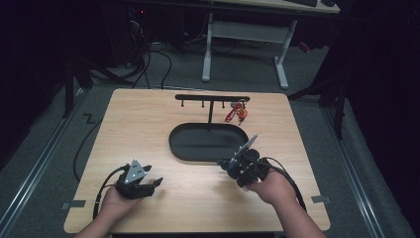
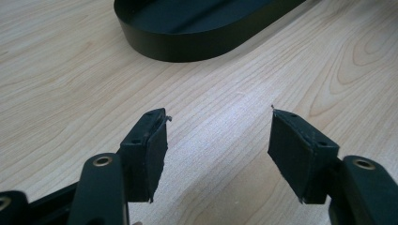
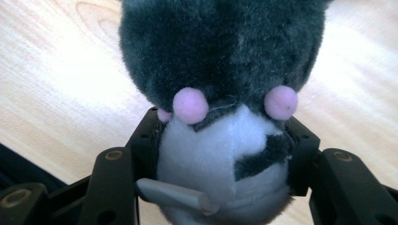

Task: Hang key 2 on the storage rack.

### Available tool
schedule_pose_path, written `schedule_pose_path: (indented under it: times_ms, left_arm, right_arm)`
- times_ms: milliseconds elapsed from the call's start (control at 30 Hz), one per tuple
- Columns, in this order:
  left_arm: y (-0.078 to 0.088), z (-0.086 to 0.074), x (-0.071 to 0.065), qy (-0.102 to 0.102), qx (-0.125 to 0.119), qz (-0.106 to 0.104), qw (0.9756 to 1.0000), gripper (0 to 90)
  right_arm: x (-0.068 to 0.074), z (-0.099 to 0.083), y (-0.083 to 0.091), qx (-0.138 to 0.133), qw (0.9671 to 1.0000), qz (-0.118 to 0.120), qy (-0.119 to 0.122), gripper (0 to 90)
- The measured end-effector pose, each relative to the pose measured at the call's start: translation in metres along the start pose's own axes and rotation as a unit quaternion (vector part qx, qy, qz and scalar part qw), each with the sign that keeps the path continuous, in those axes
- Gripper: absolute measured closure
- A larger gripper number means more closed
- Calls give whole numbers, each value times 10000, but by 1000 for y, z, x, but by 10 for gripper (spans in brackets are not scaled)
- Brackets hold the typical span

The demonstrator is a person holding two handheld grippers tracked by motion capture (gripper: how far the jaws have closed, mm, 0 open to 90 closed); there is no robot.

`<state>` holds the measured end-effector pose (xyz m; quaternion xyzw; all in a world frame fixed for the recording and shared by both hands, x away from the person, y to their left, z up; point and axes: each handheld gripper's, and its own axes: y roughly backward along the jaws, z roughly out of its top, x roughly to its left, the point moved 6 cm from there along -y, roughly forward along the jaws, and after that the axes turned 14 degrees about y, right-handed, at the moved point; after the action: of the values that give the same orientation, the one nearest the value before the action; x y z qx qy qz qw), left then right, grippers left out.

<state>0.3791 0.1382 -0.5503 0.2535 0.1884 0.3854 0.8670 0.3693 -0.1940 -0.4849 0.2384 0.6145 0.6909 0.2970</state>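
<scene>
A plush toy (image 3: 220, 56) with dark grey fur, a white patch and small pink pompoms sits between the jaws of my right gripper (image 3: 225, 124), which is shut on its white part. In the high view my right gripper (image 1: 227, 166) is held above the table, just off the front right end of a black oval tray (image 1: 173, 144). My left gripper (image 1: 156, 182) rests low near the table's front left. Its jaws are open, with bare wood between the fingertips (image 2: 150, 140), and it points toward the tray (image 2: 187, 47).
A black T-shaped hook stand (image 1: 212, 97) rises from the back of the tray; a red keychain (image 1: 236, 113) hangs from its right end. Cables trail from both grippers. A white desk frame (image 1: 247, 34) stands on the floor beyond the table.
</scene>
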Motion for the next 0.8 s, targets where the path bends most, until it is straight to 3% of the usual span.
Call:
schedule_pose_path:
  times_ms: [500,800]
  left_arm:
    - [1,-2,0,-15,46,-7,10000,379]
    - [2,-4,0,-33,65,8,10000,378]
  right_arm:
    - [-14,19,27,-154,9998,-39,-77,454]
    - [-21,31,45,-266,9994,88,-183,454]
